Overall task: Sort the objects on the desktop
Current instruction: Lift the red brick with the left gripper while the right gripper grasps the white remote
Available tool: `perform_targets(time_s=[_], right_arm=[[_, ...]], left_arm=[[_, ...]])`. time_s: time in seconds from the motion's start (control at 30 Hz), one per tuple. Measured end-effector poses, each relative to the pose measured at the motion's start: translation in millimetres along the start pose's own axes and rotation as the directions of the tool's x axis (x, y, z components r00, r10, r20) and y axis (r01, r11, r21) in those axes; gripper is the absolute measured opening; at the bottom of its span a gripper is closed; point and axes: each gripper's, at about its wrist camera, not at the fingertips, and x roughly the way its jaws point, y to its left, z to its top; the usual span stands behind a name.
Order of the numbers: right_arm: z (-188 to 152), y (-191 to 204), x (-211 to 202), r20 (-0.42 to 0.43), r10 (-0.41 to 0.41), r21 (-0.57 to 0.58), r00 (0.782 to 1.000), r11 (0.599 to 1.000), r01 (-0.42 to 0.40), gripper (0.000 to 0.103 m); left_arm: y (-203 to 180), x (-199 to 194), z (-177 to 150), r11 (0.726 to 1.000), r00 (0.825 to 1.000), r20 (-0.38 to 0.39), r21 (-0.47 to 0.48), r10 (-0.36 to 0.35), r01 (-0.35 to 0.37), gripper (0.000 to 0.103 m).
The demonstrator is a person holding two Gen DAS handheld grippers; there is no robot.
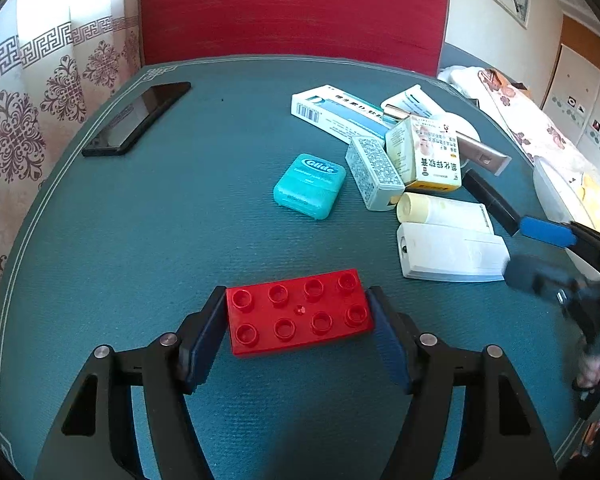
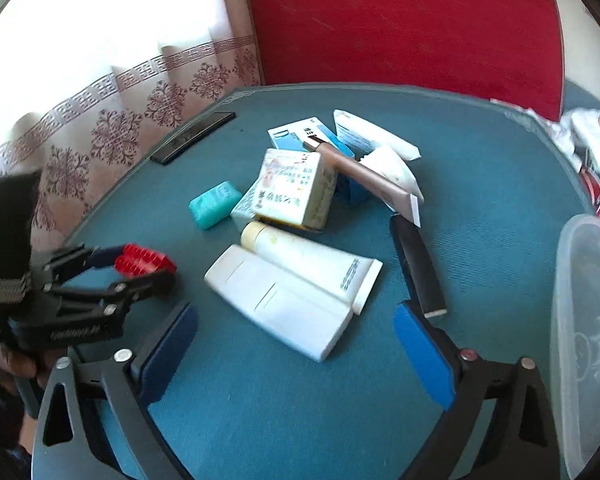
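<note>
Left gripper (image 1: 300, 312) pinching red 8-stud building brick (image 1: 298, 312) by its short ends, pads touching both ends; brick flat on teal table mat (image 1: 140, 240), at 6 o'clock of the left wrist view. Same brick (image 2: 142, 260) seen at 9 o'clock in the right wrist view, clamped in the left gripper (image 2: 140, 268).

Right gripper (image 2: 296, 344) spread wide, nothing between the pads, hovering above the mat near a white flat case (image 2: 276, 304). Cream-capped tube (image 2: 308, 260) touching the case's far side. Black slim bar (image 2: 418, 268) just beside the right-hand pad.

Teal Glide floss box (image 1: 310, 186) alone at centre, left wrist view. Clutter pile at 1 o'clock: yellow-and-white medicine carton (image 1: 424, 152), white-and-blue carton (image 1: 336, 114), rose-gold tube (image 1: 480, 152). Black phone (image 1: 138, 118) at 11 o'clock. Clear plastic container (image 2: 584, 340) at 3 o'clock, right wrist view.
</note>
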Motion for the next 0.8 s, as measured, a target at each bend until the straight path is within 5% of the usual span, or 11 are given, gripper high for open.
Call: perform_targets(time_s=[0.17,0.47,0.8], right_arm=[[2,0,15,-0.030,0.021,0.021,0.999,1.000,-0.021,0.084],[-19,28,12,-0.108,0.111,-0.059,0.988,0.991,-0.118,0.078],[-6,40,30,-0.086,0.010,-0.115,0.996,0.993,-0.020,0.070]], left_arm=[[4,-1,-2,1.000,1.000,0.003,-0.011,0.004,-0.004,0.071],[6,-1,-3,1.000,1.000,0.006,-0.014,-0.006,0.006,0.072],[3,-1,-5,1.000,1.000,0.007,-0.017,0.014,-0.014,0.072]])
